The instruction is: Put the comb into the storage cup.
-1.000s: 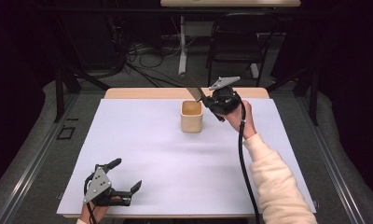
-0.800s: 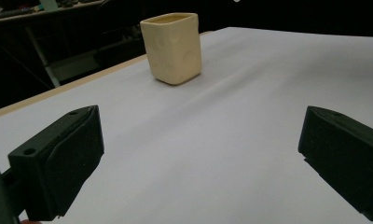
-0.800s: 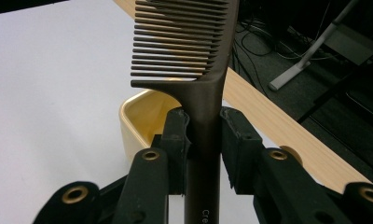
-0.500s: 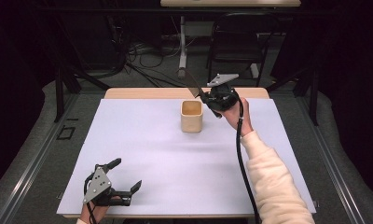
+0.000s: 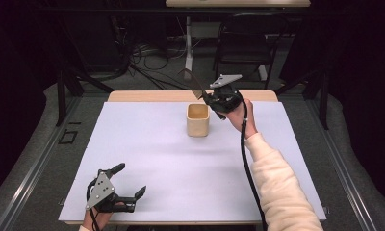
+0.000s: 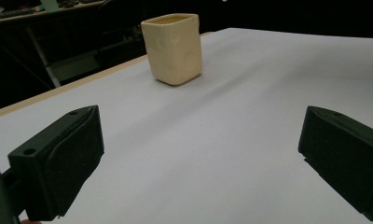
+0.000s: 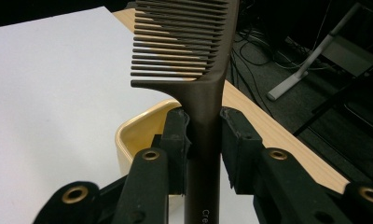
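A white sheet (image 5: 157, 144) covers most of the wooden table (image 5: 147, 96), leaving a bare strip of wood along the far edge. Beyond the table, on the grey floor (image 5: 147, 79), a tangle of dark cables (image 5: 137, 57) lies near a pale upright post (image 5: 188, 41), and a black chair (image 5: 243, 48) stands to the right of the post beneath the edge of another light tabletop (image 5: 236, 3). Grey rails (image 5: 41, 159) run along both sides of the table, and the room around is dark.
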A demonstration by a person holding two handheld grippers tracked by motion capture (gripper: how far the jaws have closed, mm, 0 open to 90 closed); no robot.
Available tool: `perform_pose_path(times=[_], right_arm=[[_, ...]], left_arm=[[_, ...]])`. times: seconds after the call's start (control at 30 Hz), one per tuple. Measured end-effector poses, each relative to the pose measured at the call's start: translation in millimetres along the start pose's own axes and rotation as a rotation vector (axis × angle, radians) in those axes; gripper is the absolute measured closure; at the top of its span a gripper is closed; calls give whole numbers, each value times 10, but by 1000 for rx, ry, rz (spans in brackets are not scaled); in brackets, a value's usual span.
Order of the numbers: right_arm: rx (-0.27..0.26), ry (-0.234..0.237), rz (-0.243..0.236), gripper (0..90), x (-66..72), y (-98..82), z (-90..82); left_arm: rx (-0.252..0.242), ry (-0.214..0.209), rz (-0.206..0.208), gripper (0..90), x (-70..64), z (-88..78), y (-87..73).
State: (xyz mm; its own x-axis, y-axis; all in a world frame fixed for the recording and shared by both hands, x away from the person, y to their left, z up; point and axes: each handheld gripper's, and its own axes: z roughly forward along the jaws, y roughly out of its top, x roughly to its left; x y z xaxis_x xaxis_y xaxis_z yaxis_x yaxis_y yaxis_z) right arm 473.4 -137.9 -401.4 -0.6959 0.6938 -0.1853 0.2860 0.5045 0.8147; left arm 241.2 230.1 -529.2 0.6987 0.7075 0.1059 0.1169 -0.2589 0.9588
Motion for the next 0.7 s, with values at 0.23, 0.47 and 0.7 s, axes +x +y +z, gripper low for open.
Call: perform_pose_path(times=[0.23,0.47,0.7], right_arm=[[-17,-3,-5,725,12,43,19],[-25,1,-4,724,33,73,48],[-42,-3,-3,725,41,99,55]], left_arm=[[1,0,-1,1,-1,0,0],[-2,0,0,1,-1,-3,1],[-2,-1,0,1,0,-2,1]])
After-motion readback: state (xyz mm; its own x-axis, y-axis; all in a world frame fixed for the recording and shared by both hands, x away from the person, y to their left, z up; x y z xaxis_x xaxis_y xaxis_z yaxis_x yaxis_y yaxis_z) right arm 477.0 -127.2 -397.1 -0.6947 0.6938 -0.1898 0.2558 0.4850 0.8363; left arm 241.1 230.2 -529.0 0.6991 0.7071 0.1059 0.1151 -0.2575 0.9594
